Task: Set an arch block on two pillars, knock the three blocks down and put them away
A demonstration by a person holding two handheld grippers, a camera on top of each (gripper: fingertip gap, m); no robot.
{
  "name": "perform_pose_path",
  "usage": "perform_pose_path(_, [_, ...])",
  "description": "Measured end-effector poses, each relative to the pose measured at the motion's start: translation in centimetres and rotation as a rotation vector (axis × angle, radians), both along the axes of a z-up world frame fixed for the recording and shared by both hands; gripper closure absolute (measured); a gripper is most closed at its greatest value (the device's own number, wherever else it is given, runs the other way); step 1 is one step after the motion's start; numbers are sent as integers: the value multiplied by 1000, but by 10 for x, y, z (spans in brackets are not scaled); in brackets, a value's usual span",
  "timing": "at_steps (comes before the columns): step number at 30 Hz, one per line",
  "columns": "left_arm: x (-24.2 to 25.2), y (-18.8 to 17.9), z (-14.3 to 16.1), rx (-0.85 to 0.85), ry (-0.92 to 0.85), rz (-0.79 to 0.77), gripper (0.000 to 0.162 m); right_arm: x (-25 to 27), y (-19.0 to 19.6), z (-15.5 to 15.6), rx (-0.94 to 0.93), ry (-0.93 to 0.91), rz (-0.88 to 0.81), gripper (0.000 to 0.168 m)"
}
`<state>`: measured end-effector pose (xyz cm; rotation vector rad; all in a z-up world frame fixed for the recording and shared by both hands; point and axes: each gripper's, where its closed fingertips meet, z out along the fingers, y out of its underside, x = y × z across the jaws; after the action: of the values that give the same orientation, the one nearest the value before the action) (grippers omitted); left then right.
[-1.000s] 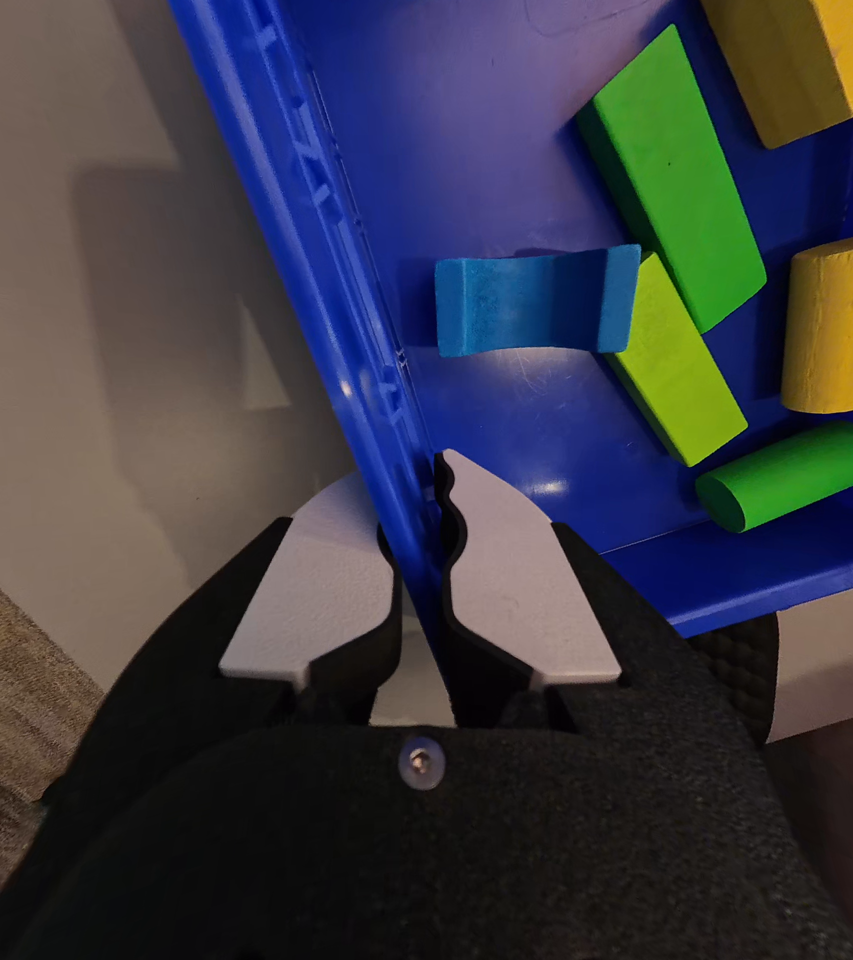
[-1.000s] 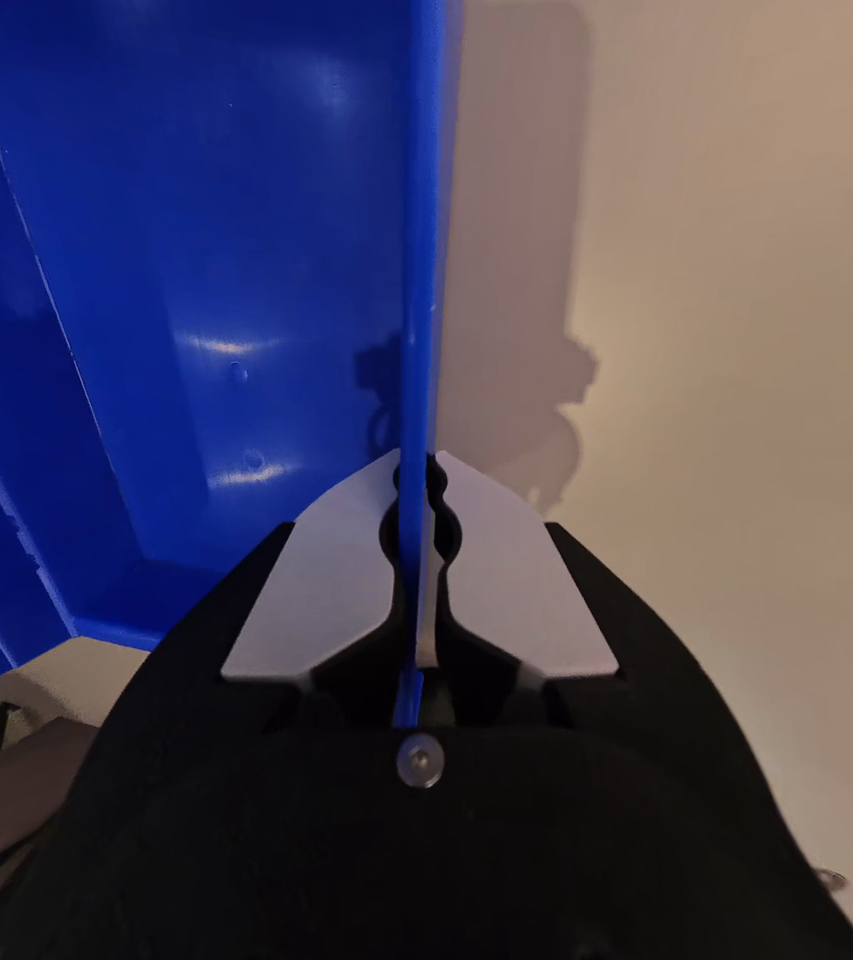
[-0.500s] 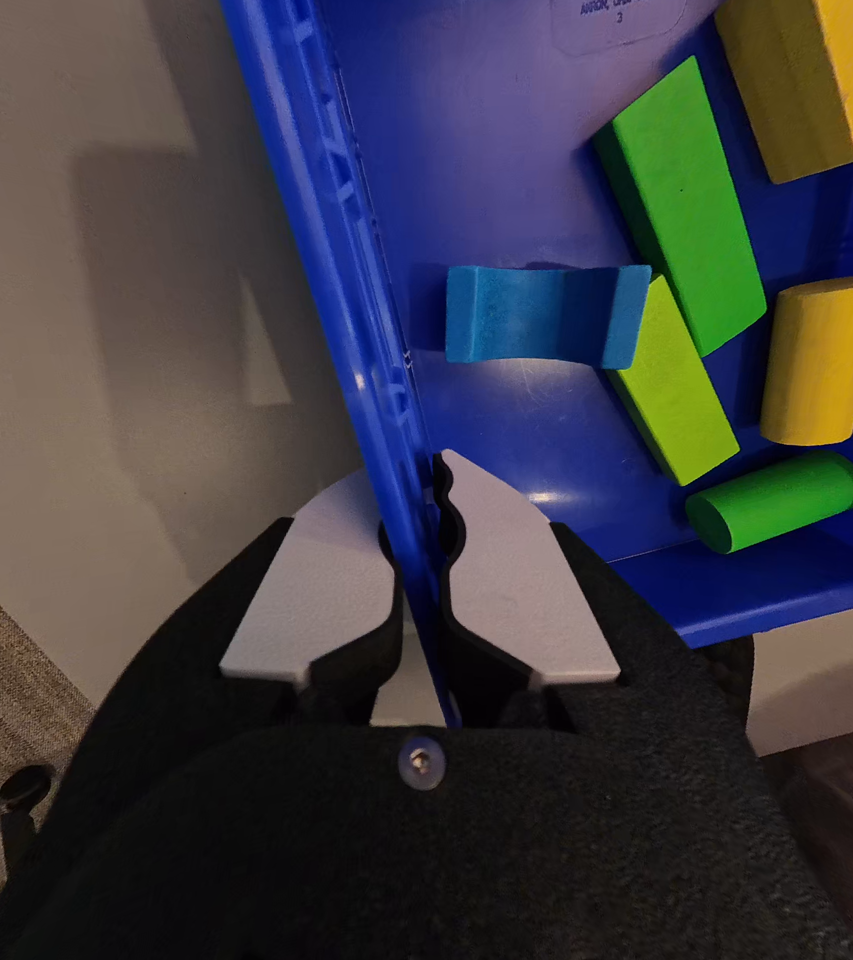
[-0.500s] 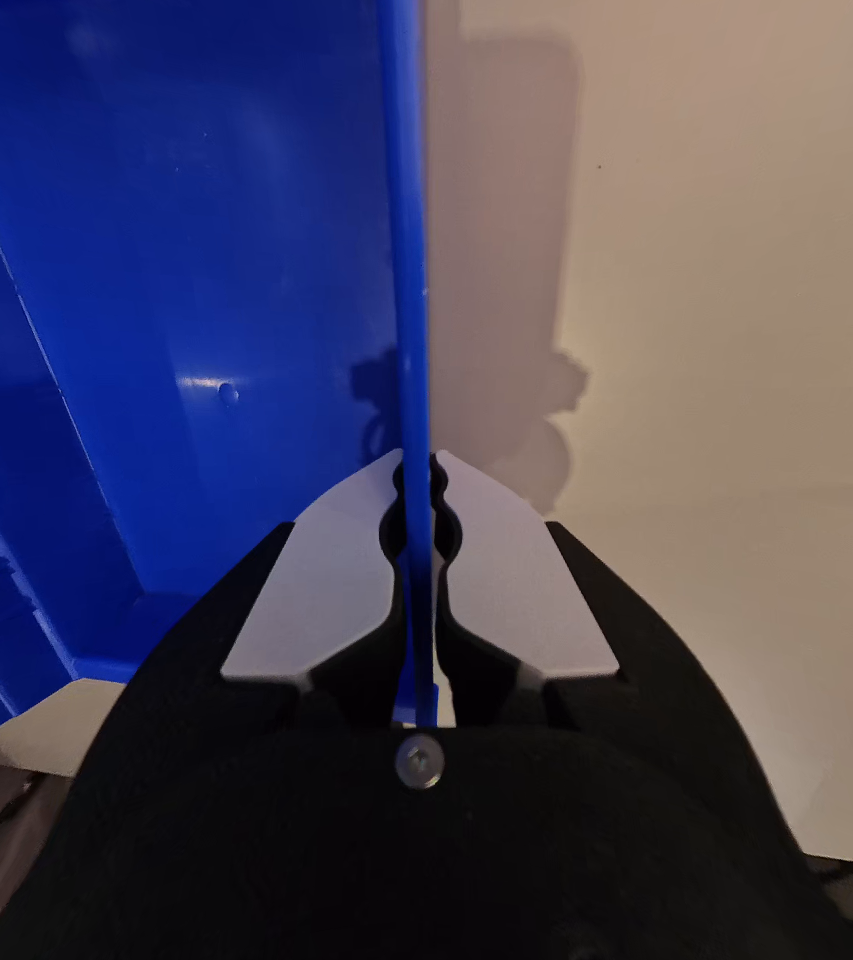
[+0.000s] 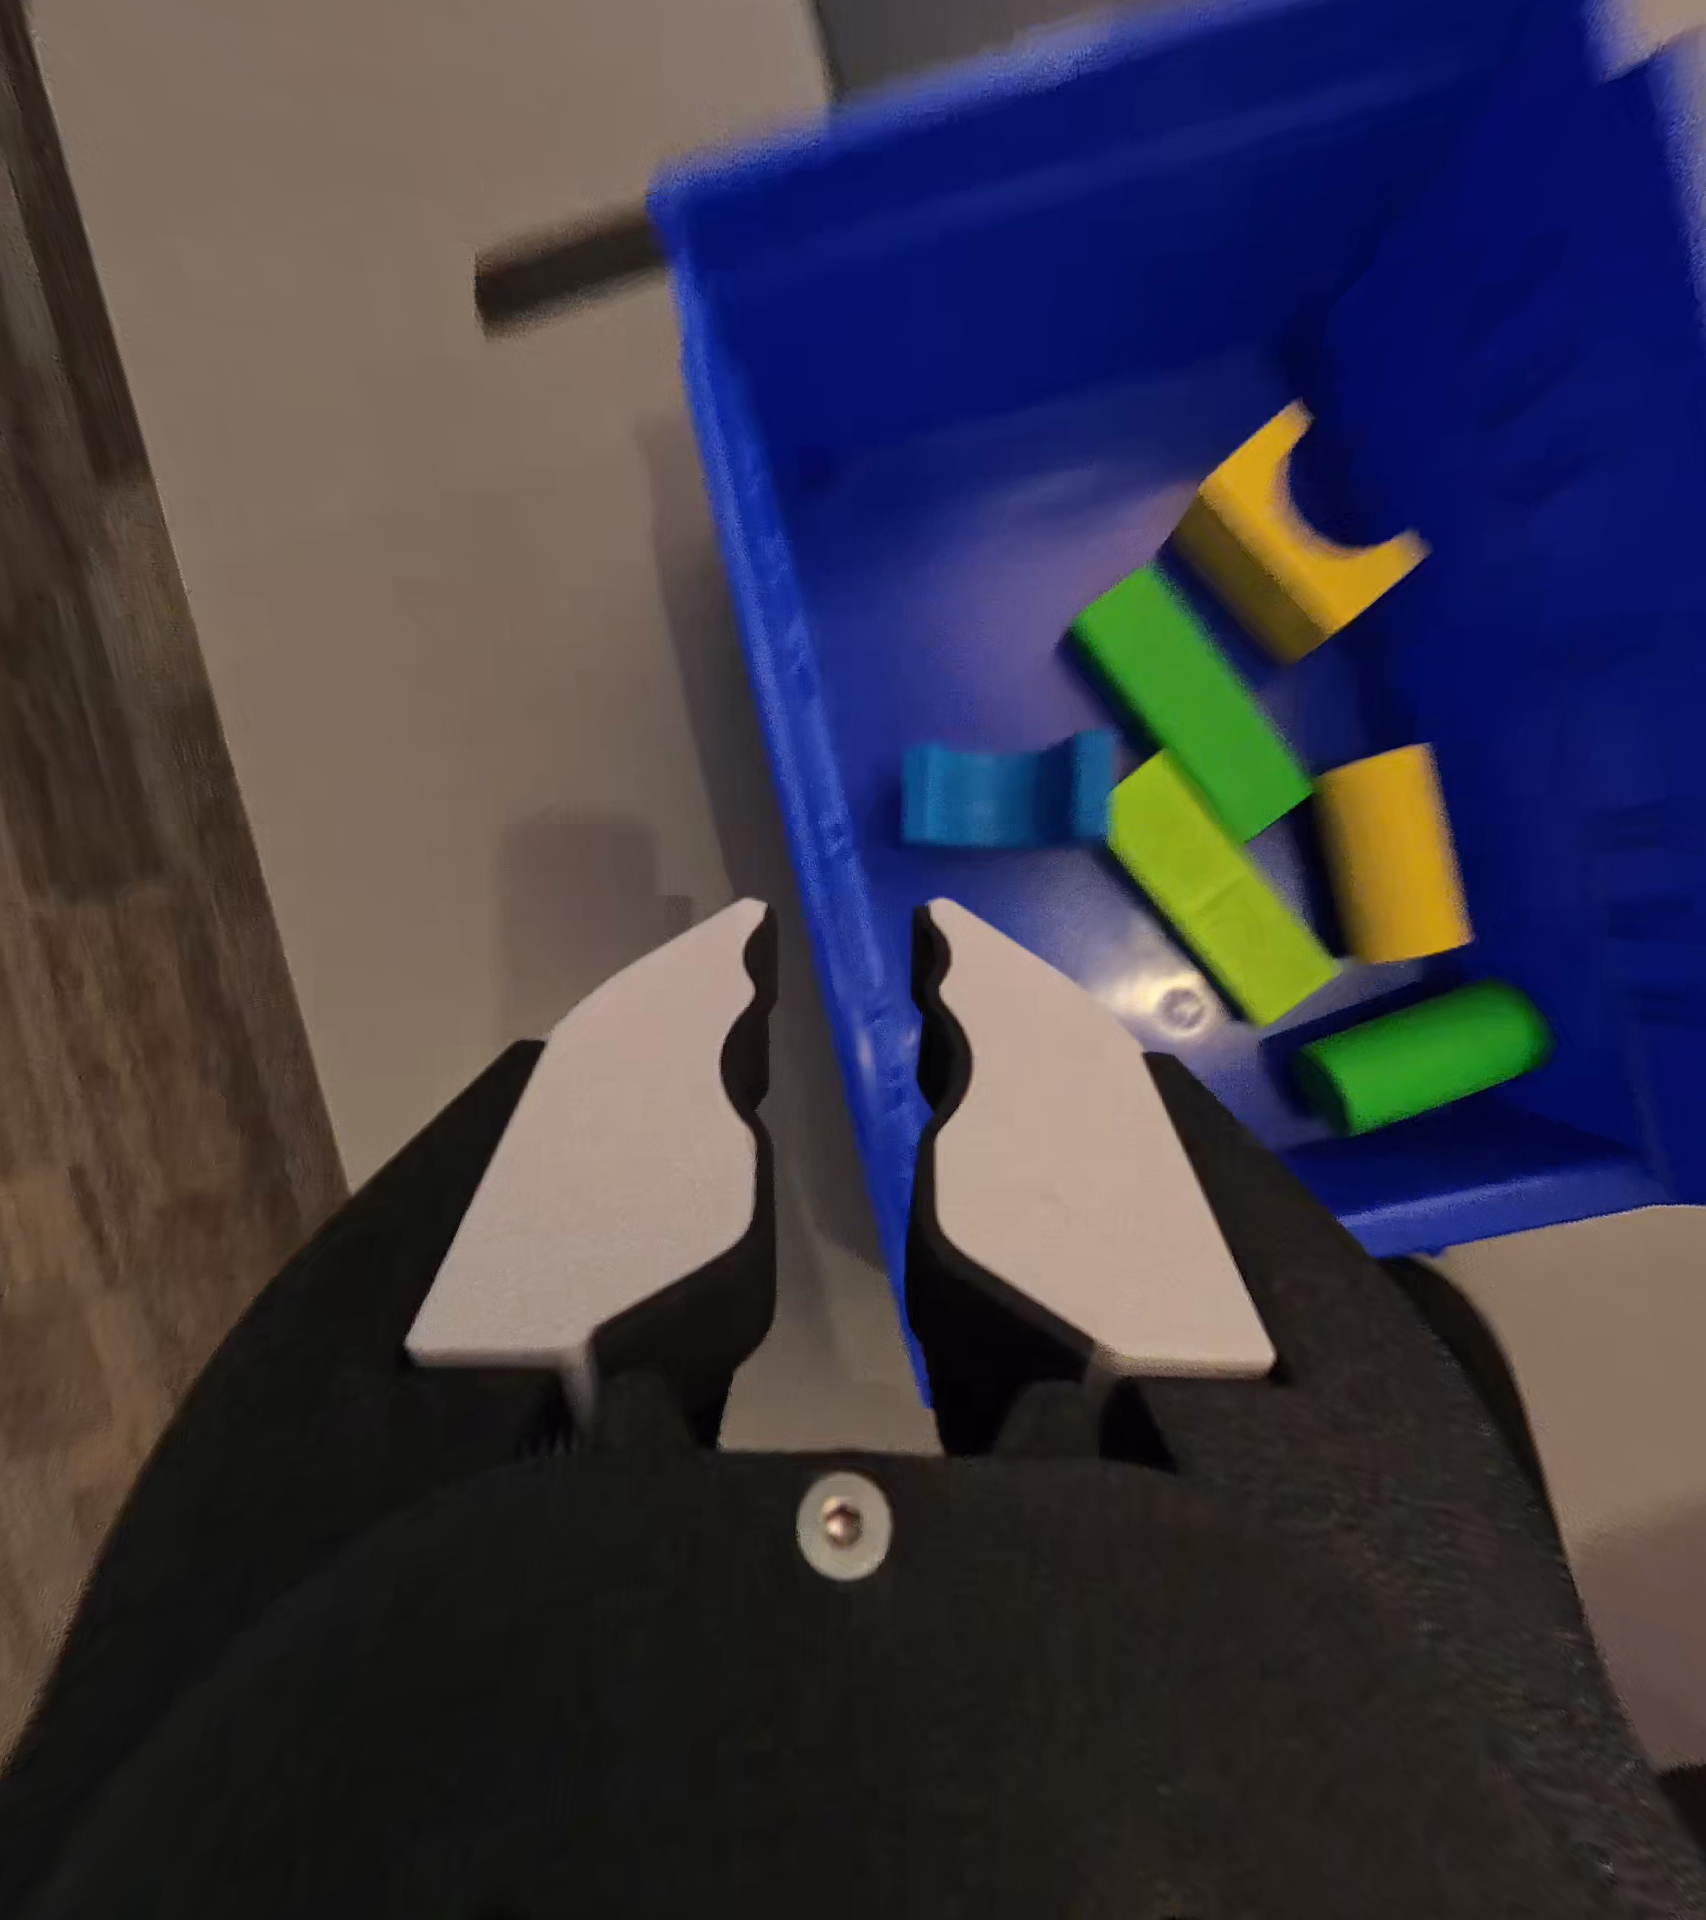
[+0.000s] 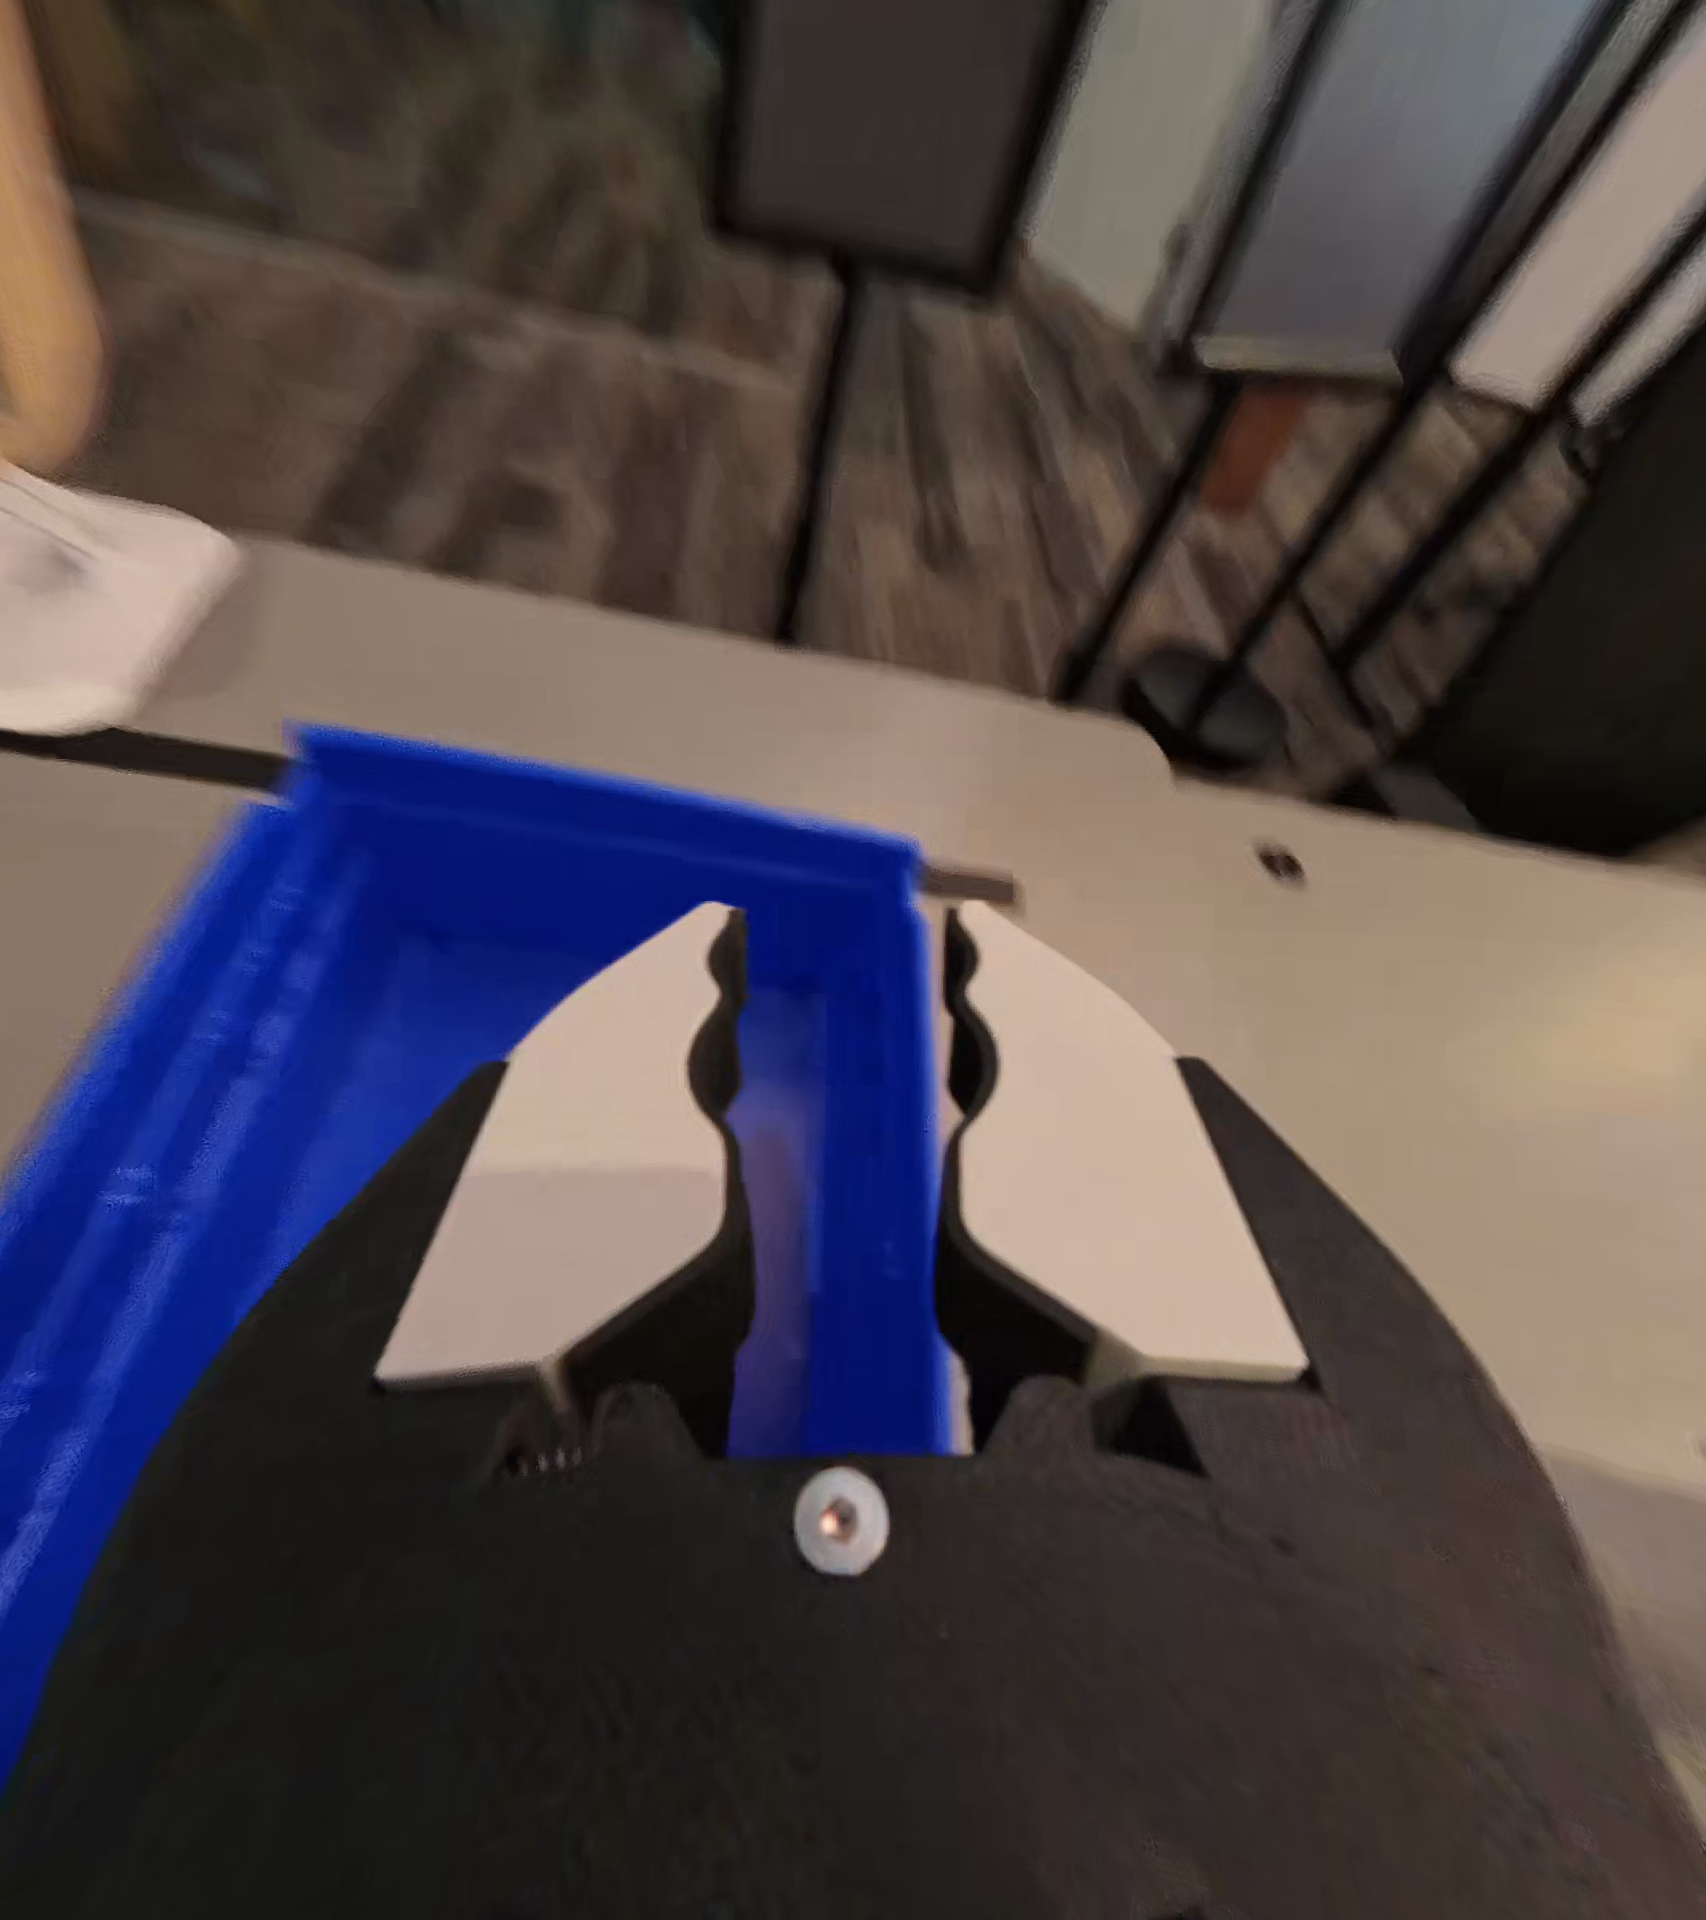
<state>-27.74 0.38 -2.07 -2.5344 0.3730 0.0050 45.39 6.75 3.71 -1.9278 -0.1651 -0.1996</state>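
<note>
The blue bin (image 5: pixel 787 644) stands on the grey table (image 5: pixel 413 623). In it lie a yellow arch block (image 5: pixel 1275 561), a blue arch block (image 5: pixel 994 795), a dark green bar (image 5: pixel 1192 707), a light green bar (image 5: pixel 1213 894), a yellow cylinder (image 5: pixel 1389 852) and a green cylinder (image 5: pixel 1420 1055). My left gripper (image 5: pixel 846 914) is open and straddles the bin's left wall, with a clear gap at its left pad. My right gripper (image 6: pixel 841 920) is open and straddles the bin's right wall (image 6: pixel 890 1143) without pressing on it. Both views are blurred.
The table's left edge and the wood-look floor (image 5: pixel 18 727) are close to the bin. A dark slot (image 5: pixel 558 275) runs across the table behind the bin. A white object (image 6: pixel 28 613) lies at the far left, and black-framed panels (image 6: pixel 1348 468) stand beyond the table. One gripper's finger ends stand about 75 cm off the other's. The blue arch block (image 5: pixel 994 795) is about 11 cm from my left fingertips. The left tips stand about 15 cm off the light green bar (image 5: pixel 1213 894).
Both grippers were shut on the bin's side walls and have now opened and let go. Both have drawn back, and the right view has tilted up toward the room.
</note>
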Motion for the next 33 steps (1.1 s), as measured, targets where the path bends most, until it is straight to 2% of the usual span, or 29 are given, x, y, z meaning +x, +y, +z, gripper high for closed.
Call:
perform_pose_path(1, [13,1,15,70,-30,-42,138,-17,1,8,62,27,77,122])
perform_pose_path(5, [71,-8,64,278,-138,-284,134,-62,5,33,215,144,280,116])
perform_pose_path(7, [95,-23,75,304,-194,-386,130,-74,10,44,253,204,340,114])
perform_pose_path(9, [108,-32,83,346,-211,-424,114,-78,15,55,290,258,369,114])
perform_pose_path(13, [129,-50,102,476,-331,-503,108,-88,16,70,358,374,440,114])
perform_pose_path(16, [150,-73,118,586,-537,-639,100,-91,13,68,385,382,471,115])
perform_pose_path(17, [157,-85,122,628,-596,-729,101,-89,14,64,383,370,470,115])
perform_pose_path(19, [160,-91,124,721,-637,-786,106,-84,16,57,366,361,464,115])
perform_pose_path(22, [168,-92,109,699,-599,-861,105,-79,18,47,337,419,469,115])
perform_pose_path(27, [175,-73,42,397,-280,-989,96,-77,15,48,333,457,485,115])
perform_pose_path(30, [177,-62,8,235,-179,-1049,90,-76,11,50,340,449,485,115])
perform_pose_path(33, [169,-41,-24,130,3,-1054,76,-74,9,50,338,453,481,115])
